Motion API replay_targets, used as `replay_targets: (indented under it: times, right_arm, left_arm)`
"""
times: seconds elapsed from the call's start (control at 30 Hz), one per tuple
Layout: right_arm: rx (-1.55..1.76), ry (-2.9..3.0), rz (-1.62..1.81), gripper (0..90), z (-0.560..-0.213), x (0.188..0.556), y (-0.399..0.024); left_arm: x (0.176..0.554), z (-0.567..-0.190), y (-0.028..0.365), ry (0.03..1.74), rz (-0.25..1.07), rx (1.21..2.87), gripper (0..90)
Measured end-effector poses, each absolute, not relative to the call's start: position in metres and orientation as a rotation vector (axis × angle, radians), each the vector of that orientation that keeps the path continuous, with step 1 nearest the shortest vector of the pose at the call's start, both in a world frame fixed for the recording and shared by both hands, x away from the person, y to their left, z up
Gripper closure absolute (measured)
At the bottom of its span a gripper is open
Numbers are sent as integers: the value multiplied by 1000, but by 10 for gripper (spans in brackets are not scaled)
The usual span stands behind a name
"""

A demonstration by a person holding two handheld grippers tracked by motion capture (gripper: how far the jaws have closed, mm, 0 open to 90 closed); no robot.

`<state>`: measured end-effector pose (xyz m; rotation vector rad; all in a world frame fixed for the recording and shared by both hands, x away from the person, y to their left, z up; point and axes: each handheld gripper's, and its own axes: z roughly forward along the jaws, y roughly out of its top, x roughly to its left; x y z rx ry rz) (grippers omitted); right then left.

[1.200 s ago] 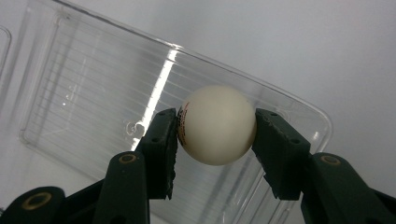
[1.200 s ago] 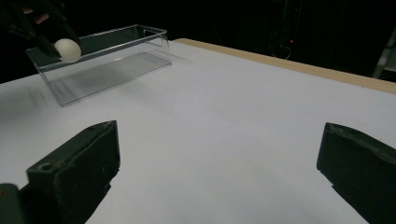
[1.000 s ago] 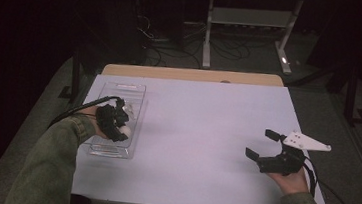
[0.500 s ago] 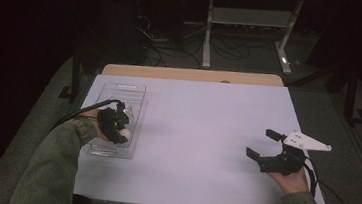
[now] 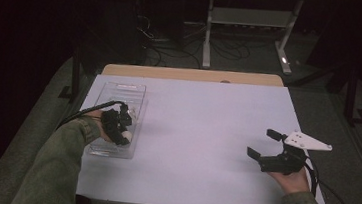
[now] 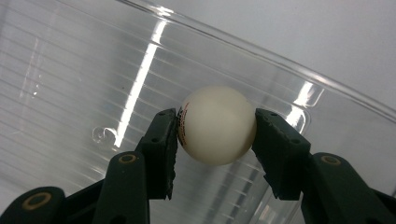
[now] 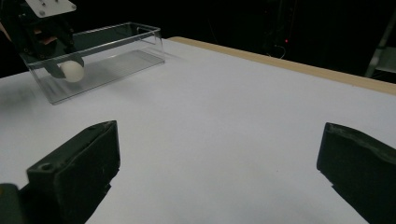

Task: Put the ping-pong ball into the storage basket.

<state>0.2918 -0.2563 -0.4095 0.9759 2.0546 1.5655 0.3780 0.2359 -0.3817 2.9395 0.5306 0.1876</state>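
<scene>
A white ball [image 6: 217, 125] with small red print is pinched between the two black jaws of my left gripper [image 6: 216, 135], which is shut on it. The ball [image 5: 124, 137] hangs inside a clear plastic box [image 5: 119, 88] at the table's left, just above its ribbed floor [image 6: 70, 93]. In the right gripper view the same ball [image 7: 72, 71] shows low in the box [image 7: 121, 56] under the left gripper [image 7: 70, 70]. My right gripper [image 5: 263, 144] rests near the table's right edge, open, with nothing between its jaws [image 7: 219, 172].
The white table top [image 5: 202, 124] spreads wide between the two hands. A wooden strip [image 5: 191, 75] runs along its far edge. Beyond it stand a metal rack [image 5: 250, 18] and loose cables on a dark floor.
My left gripper has sunk with the ball deeper into the clear box and drifted slightly toward the near end. The right gripper has stayed put.
</scene>
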Motion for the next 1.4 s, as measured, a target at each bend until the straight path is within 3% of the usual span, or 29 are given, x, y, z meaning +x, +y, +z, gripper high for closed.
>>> replay_targets:
  times: [0.27, 0.87, 1.23, 1.4]
  right_arm:
    - [973, 2056, 1567, 0, -409, 292, -256]
    - [972, 2071, 1564, 0, -410, 291, -255]
    - [969, 2077, 1561, 0, -410, 291, -254]
    - [966, 2079, 1560, 0, -410, 291, -253]
  left_arm:
    - [381, -383, 235, 569, 161, 2935, 498]
    - [377, -363, 237, 584, 224, 2905, 356]
    - [372, -350, 239, 564, 222, 2902, 334]
    - [370, -344, 238, 574, 251, 2897, 264]
